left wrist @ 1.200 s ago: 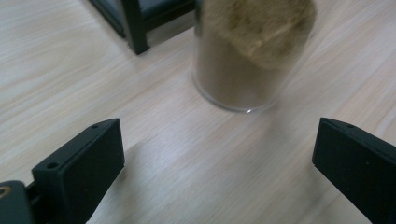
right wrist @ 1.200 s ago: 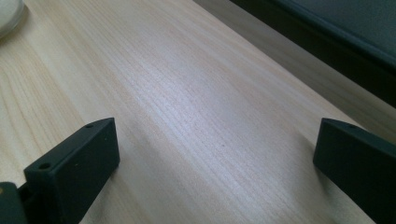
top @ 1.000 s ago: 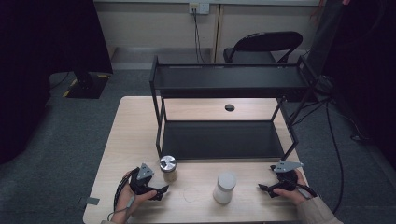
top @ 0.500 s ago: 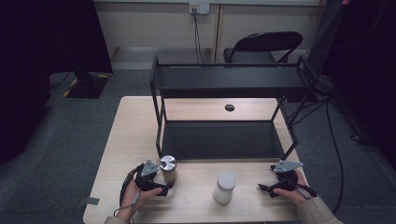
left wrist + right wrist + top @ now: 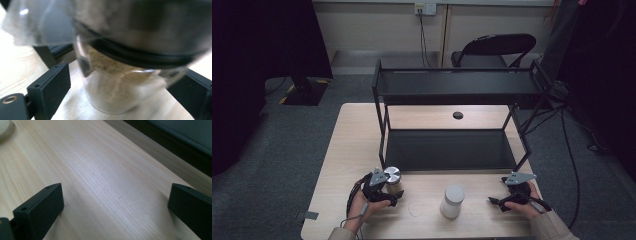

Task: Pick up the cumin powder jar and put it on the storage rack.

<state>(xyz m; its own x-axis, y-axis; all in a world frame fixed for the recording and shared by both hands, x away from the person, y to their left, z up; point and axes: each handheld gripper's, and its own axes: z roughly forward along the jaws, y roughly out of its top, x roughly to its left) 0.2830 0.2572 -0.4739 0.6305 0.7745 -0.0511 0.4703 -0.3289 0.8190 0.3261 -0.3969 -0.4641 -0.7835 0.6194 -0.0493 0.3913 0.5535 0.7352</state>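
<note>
2 jaws of my left gripper [image 5: 120, 100] have just been closing round the glass jar [image 5: 120, 82], not yet pressing; next, squeeze and lift.

Black two-jaw gripper [image 5: 388, 196] pair, grey three-cornered top plates, trailing cables, beige sleeves.

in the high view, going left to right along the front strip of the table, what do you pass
left tongs → glass jar with a metal lid, overlapping them just to the right → white container → right tongs
</note>
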